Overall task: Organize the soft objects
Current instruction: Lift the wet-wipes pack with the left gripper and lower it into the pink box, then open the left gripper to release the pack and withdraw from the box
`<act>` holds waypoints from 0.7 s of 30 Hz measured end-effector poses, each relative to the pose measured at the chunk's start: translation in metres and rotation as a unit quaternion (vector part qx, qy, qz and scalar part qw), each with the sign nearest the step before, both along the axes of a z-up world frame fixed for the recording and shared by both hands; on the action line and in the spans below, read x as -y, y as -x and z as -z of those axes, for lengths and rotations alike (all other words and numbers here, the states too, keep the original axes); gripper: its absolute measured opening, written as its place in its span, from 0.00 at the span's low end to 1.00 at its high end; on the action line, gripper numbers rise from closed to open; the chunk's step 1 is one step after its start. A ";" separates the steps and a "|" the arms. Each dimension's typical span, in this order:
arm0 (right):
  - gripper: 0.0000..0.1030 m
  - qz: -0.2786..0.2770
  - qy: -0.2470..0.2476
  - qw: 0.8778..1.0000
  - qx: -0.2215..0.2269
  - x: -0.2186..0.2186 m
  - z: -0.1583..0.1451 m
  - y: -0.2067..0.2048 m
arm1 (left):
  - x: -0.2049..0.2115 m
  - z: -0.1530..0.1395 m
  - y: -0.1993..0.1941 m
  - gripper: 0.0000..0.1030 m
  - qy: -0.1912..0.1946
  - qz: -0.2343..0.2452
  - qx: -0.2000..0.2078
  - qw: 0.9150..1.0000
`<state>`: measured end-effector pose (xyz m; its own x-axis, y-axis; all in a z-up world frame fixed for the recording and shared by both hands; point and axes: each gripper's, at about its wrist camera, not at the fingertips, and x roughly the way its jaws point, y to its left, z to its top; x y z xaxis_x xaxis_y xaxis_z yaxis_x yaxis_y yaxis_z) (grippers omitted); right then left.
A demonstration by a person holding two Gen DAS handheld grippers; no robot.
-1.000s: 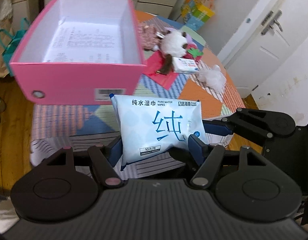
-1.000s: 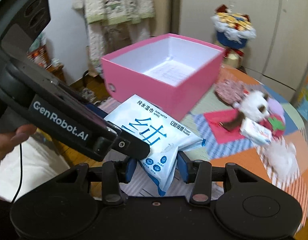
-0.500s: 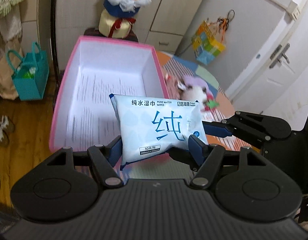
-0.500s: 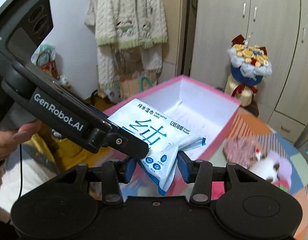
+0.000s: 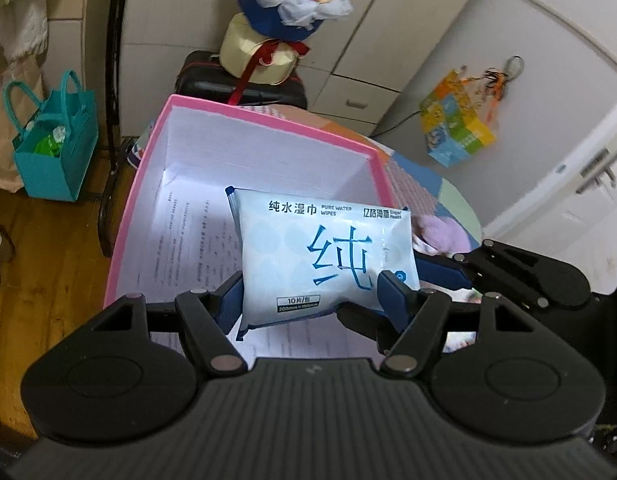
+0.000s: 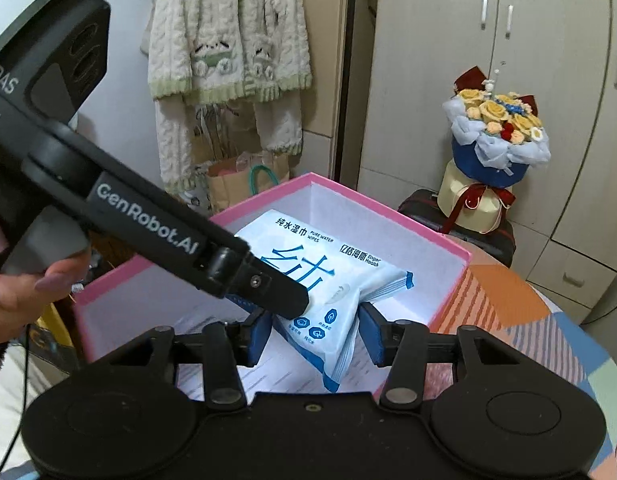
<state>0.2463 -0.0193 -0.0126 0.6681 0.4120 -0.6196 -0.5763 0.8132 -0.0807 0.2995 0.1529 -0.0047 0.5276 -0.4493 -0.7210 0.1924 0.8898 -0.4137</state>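
Both of your grippers meet on one soft pale-blue plastic pack of wet wipes [image 5: 324,256], which hangs over the open pink cardboard box with a white inside [image 5: 264,118]. Your left gripper [image 5: 310,292] clamps the pack's lower sides between its blue pads. Your right gripper [image 6: 314,332] has just been opening: the pack's corner sits between its jaws, and the right pad stands clear of it. Printed paper sheets [image 5: 184,240] line the box floor.

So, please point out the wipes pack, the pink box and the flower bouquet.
wipes pack [image 5: 320,256], left wrist view, front face.
pink box [image 5: 268,114], left wrist view, far rim.
flower bouquet [image 6: 496,128], right wrist view, the blooms.
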 end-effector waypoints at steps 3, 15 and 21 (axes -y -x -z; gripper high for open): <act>0.53 0.000 0.015 1.000 -0.012 -0.005 0.008 -0.020 | 0.000 0.013 -0.014 0.66 -0.001 -0.009 -0.017 1.000; 0.55 -0.007 0.083 0.996 -0.034 -0.024 0.030 -0.033 | 0.004 0.035 -0.020 0.68 -0.066 -0.016 -0.028 0.997; 0.62 -0.028 0.082 0.996 -0.035 -0.024 0.024 -0.014 | 0.003 0.012 0.006 0.70 -0.097 -0.008 0.017 0.995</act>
